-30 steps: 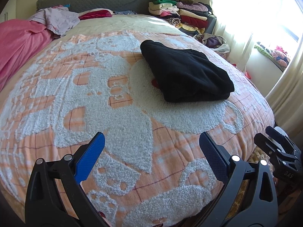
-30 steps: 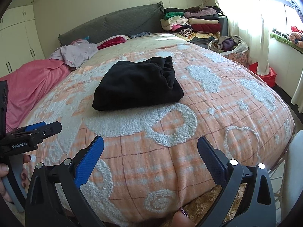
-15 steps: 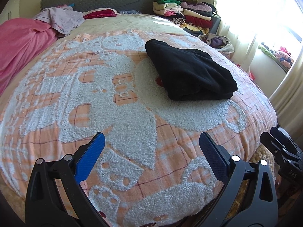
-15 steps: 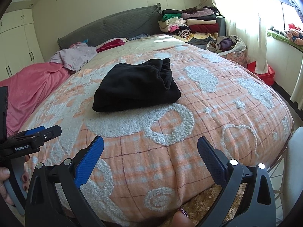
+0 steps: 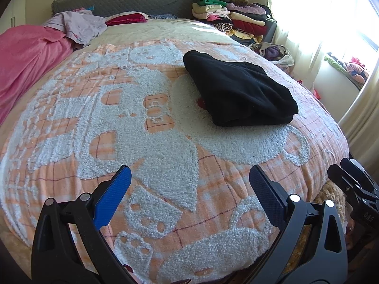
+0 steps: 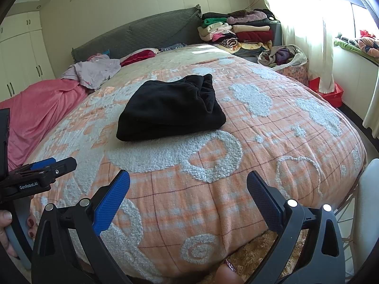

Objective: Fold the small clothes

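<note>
A folded black garment [image 5: 239, 92] [image 6: 171, 107] lies on the orange and white bedspread [image 5: 142, 123] [image 6: 236, 156], toward the middle of the bed. Something red peeks out from under its left edge in the left wrist view. My left gripper [image 5: 189, 194] hovers open over the foot of the bed, well short of the garment, with nothing between its blue pads. My right gripper [image 6: 188, 197] is also open and empty near the foot edge. Each gripper shows at the other view's side, the left one held by a hand [image 6: 7, 232].
A pink blanket [image 5: 26, 56] and a lilac garment [image 5: 78, 26] lie at the bed's far left. Stacked folded clothes [image 6: 236, 33] sit beside the grey headboard [image 6: 142, 33]. A bag of clothes [image 6: 281, 55] and a red box [image 6: 331, 92] stand by the curtain.
Both grippers have drawn back a little from the bed and lifted slightly. The black garment has not moved, and both stay open.
</note>
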